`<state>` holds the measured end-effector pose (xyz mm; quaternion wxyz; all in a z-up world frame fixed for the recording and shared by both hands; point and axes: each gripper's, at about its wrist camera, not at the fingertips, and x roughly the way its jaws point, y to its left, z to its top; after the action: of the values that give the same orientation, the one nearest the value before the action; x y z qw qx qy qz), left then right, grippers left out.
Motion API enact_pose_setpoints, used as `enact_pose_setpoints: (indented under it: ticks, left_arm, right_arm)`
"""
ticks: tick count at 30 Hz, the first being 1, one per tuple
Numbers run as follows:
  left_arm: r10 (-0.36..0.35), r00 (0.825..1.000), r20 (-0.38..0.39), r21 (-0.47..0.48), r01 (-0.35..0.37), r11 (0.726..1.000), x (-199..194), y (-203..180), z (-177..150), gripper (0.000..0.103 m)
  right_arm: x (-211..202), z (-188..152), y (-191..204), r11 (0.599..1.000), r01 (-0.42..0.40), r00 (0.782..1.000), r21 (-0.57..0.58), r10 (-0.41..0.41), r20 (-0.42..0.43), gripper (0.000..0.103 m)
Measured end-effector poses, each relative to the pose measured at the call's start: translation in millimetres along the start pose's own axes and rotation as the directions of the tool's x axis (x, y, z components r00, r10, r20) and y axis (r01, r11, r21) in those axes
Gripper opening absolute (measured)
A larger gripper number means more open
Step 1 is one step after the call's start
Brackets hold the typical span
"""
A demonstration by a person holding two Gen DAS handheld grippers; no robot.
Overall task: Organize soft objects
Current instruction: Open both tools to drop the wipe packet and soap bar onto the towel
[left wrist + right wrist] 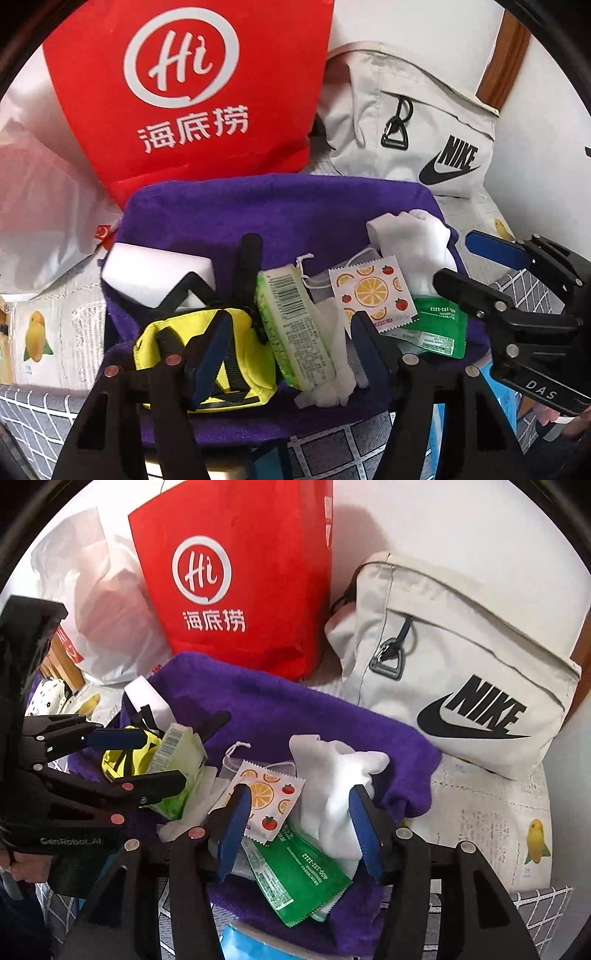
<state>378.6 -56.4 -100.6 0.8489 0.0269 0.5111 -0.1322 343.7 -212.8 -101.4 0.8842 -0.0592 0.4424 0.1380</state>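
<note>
Purple towel (229, 214): spread on the tabletop (491, 812), carrying the soft goods.

Yellow pouch (243, 325): near edge of towel, left side; a black strap (248, 266) runs up from it.

White sponge (147, 273): just behind the pouch, at the towel's left edge.

Green tissue pack (291, 325): beside the pouch, lying lengthwise.

Orange-print sachet (266, 797): mid-towel, overlapping a green sachet (299, 878).

White sock (332, 782): right of the sachets, crumpled.

Left tool (284, 343): jaws apart, straddling pouch and tissue pack, gripping nothing.

Right tool (299, 827): jaws apart over sachets and sock, pads not pressing.

Far edge: red bag (184, 92), white plastic bag (107, 602), beige backpack (461, 664).
</note>
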Motion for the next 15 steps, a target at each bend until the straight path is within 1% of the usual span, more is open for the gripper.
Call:
enact_pose_setpoints:
  ticks: [2, 4, 6, 7, 8, 10, 11, 13, 15]
  left_arm:
    - [0.014, 1.000, 0.007, -0.004, -0.013, 1.000, -6, 1, 0, 0.065]
    - [0.048, 0.999, 0.014, -0.003, -0.048, 0.999, -13, 2, 0, 0.070]
    - [0.086, 0.996, 0.019, 0.002, -0.086, 0.996, -20, 2, 0, 0.073]
    - [0.103, 0.994, 0.025, -0.001, -0.103, 0.995, -25, 1, 0, 0.073]
    - [0.111, 0.993, 0.031, -0.003, -0.111, 0.994, -29, 1, -1, 0.073]
    - [0.126, 0.991, 0.047, -0.013, -0.125, 0.992, -41, 1, -4, 0.080]
    - [0.132, 0.990, 0.053, -0.015, -0.132, 0.991, -46, 1, -7, 0.081]
    - [0.150, 0.987, 0.056, -0.007, -0.150, 0.989, -55, 0, -15, 0.082]
    - [0.163, 0.985, 0.064, 0.000, -0.163, 0.987, -67, -1, -23, 0.082]
  right_arm:
    - [-6, 1, 0, 1.000, 0.004, 1.000, 0.001, -0.004, 0.011, 0.055]
    - [-13, 2, 1, 1.000, 0.004, 1.000, 0.001, -0.004, 0.017, 0.057]
    - [-20, 2, 3, 1.000, 0.001, 1.000, 0.003, -0.002, 0.025, 0.064]
    - [-25, 2, 4, 1.000, 0.002, 0.999, 0.001, -0.002, 0.033, 0.066]
    - [-28, 2, 5, 1.000, 0.005, 0.999, 0.001, -0.005, 0.037, 0.067]
    - [-37, 2, 7, 1.000, 0.010, 0.999, 0.005, -0.010, 0.045, 0.068]
    - [-43, 1, 9, 1.000, 0.006, 0.999, 0.007, -0.007, 0.051, 0.068]
    - [-56, -1, 10, 1.000, 0.006, 0.998, 0.012, -0.007, 0.060, 0.071]
    - [-67, -5, 12, 1.000, 0.017, 0.997, 0.019, -0.018, 0.072, 0.077]
